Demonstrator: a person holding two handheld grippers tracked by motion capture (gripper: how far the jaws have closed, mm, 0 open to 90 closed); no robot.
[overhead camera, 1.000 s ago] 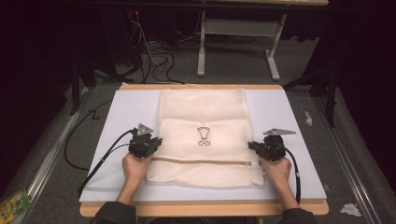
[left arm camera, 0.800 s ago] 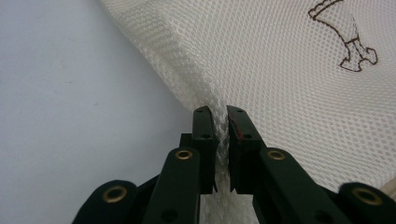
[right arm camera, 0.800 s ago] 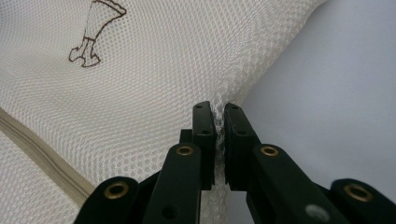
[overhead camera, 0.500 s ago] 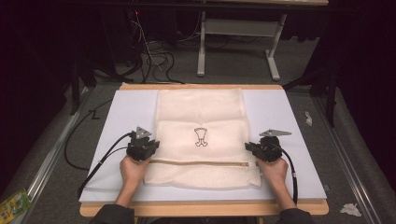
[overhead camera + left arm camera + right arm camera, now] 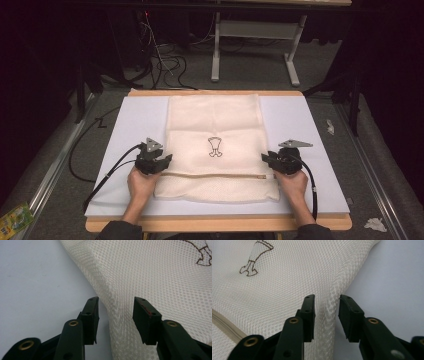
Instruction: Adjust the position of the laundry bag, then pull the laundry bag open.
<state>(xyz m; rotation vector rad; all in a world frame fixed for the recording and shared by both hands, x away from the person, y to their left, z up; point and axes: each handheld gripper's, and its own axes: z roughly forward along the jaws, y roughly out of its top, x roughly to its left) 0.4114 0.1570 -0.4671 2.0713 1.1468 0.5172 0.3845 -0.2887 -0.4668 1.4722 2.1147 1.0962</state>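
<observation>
Both hands pulled back a little toward the person. The left gripper (image 5: pixel 162 161) and the right gripper (image 5: pixel 267 159) slid down along the sides of the mesh bag (image 5: pixel 215 125), closer to its zipper (image 5: pixel 215 175).

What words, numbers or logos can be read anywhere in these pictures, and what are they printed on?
No readable words or numbers.
Mesh bag: a small dark outline drawing, a sign without letters; part of it also shows in the right gripper view.
Green packet on the floor at bottom left: its print is too small and blurred to read.
</observation>
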